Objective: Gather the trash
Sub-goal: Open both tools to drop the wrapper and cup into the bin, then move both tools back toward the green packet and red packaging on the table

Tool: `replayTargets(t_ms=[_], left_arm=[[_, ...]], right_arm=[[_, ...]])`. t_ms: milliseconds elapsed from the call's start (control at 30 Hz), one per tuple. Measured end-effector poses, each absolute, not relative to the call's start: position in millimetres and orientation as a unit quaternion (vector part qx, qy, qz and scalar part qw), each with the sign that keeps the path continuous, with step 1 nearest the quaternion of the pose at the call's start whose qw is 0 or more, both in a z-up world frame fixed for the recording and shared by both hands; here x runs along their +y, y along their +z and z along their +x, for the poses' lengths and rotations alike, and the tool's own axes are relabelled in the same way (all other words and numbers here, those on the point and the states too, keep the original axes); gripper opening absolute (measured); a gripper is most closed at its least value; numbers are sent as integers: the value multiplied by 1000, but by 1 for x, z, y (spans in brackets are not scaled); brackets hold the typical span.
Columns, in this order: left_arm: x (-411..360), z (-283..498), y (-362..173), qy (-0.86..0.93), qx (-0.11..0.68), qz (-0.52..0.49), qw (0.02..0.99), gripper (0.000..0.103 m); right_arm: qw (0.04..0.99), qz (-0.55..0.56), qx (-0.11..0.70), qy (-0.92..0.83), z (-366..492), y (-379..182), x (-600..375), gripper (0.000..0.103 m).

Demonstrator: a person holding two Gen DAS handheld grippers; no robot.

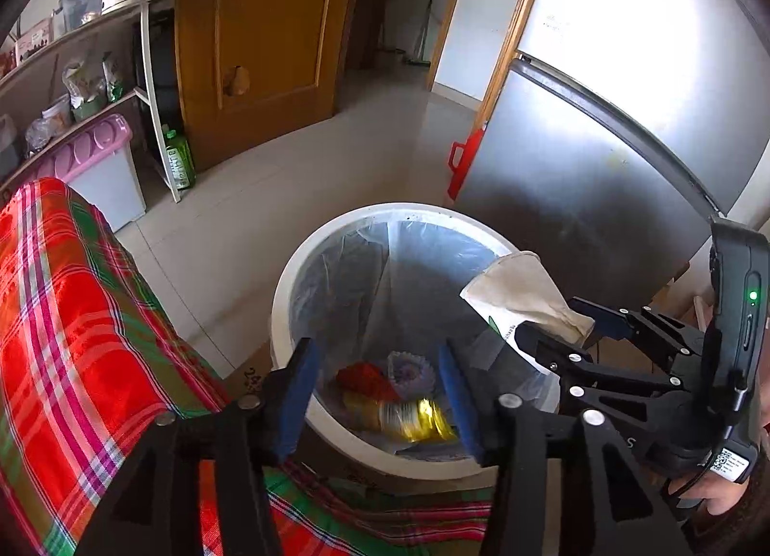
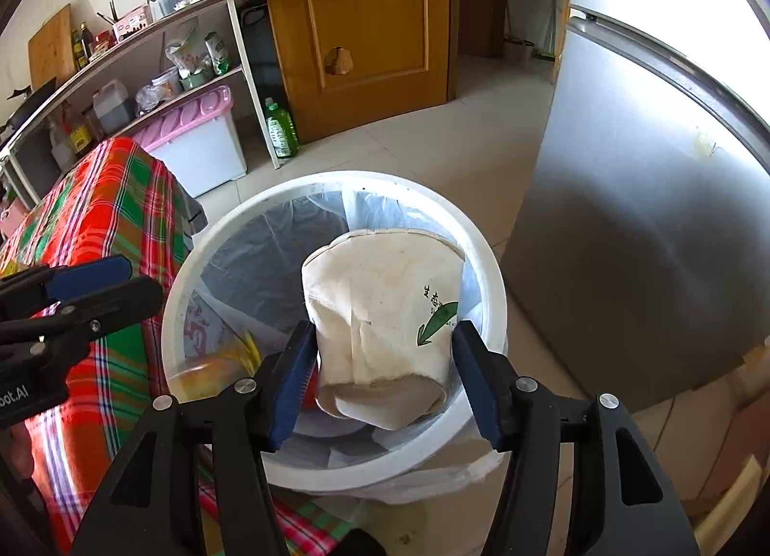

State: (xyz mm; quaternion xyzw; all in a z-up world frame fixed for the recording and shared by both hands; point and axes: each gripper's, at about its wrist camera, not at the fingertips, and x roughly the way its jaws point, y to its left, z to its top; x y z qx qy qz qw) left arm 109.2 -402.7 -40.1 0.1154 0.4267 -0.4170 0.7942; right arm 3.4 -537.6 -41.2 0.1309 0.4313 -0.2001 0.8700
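Your right gripper [image 2: 382, 359] brackets the crushed cup [image 2: 385, 330] over the bin [image 2: 486, 267]; whether its pads press, I cannot tell. Your left gripper [image 1: 378, 392] is apart, empty. Wrappers [image 1: 404, 416] lie binned; the cup remains.

free: open top of white bin [image 1: 284, 310] | blocked: checked cloth [image 1: 72, 315] touching left, fridge [image 1: 601, 181] near right | floor [image 1: 269, 181] behind clear
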Motion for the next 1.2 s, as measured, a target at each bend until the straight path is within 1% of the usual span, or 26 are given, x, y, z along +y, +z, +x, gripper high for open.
replayTargets(t_ms=[267, 500, 800, 967, 1067, 1167, 1200], left_arm=[[-405, 111, -43, -414, 433, 108, 793, 59], [-400, 111, -40, -414, 431, 99, 796, 59], [-381, 108, -24, -408, 422, 87, 805, 59], [-358, 108, -11, -399, 410, 75, 817, 59], [-340, 107, -1, -389, 401, 65, 827, 66], [-321, 107, 8, -378, 391, 55, 838, 69], [-315, 107, 11, -374, 388, 51, 841, 73]], right_arm=[[869, 137, 428, -206, 1, -43, -545, 61], [870, 140, 424, -208, -2, -39, -542, 61], [879, 136, 405, -213, -7, -20, -526, 61], [887, 134, 390, -207, -12, -7, -512, 61], [894, 135, 377, -199, -13, 4, -501, 61], [900, 129, 366, -196, -12, 13, -492, 61], [902, 128, 363, -194, -12, 16, -488, 61]])
